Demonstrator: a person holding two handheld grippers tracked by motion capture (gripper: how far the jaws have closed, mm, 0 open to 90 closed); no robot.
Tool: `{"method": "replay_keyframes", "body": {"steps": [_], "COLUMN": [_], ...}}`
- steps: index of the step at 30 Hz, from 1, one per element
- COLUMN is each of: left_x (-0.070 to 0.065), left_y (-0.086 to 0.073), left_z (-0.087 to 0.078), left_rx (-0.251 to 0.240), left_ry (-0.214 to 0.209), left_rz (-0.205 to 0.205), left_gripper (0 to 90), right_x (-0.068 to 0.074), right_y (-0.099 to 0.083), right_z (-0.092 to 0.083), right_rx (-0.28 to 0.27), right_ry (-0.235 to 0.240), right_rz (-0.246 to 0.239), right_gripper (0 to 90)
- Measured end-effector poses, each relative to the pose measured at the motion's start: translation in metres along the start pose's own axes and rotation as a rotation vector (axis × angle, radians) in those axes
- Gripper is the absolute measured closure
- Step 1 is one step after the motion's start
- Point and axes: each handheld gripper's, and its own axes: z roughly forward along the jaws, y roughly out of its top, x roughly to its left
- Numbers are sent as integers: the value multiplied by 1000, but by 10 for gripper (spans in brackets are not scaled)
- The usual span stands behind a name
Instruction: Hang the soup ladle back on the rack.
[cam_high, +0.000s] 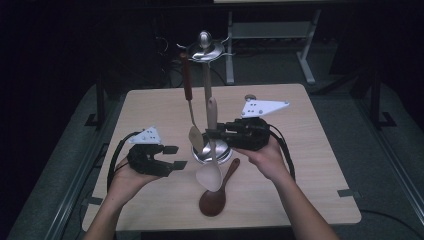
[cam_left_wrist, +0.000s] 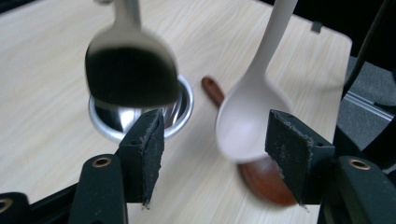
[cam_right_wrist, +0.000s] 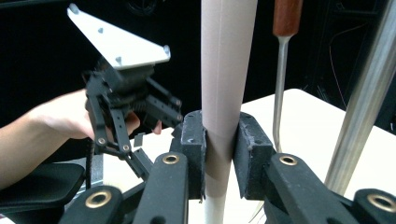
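R gripper (cam_right_wrist: 219, 154) clamps beige spoon (cam_right_wrist: 226, 70) handle, upright btw jaws.

Brown wooden spoon (cam_high: 215, 196) on table (cam_high: 310, 165)

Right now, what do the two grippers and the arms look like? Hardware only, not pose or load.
Both the left gripper and the right gripper are black linkage frames with brass-coloured pivot bushings and two black jaws faced in rough dark pads. Each carries a pale grey three-cornered plate on top and trails a black cable. The person's forearms are bare, with no sleeves or gloves.
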Motion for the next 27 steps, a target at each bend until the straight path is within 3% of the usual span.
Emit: {"method": "replay_keyframes", "body": {"steps": [9, 16, 27], "left_x": [19, 27, 29], "left_y": [-38, -64, -70], "left_z": [5, 11, 23], "left_rx": [64, 95, 140], "left_ry": [26, 36, 26], "left_rz": [-37, -100, -107], "left_gripper": [321, 313, 312], "right_x": [-12, -18, -32], "right_y": [25, 47, 64], "right_z": [-4, -3, 0], "right_rx": [-9, -19, -29], "right_ry": [40, 72, 108], "right_rz": [-46, -72, -62], "right_gripper": [754, 754, 752]}}
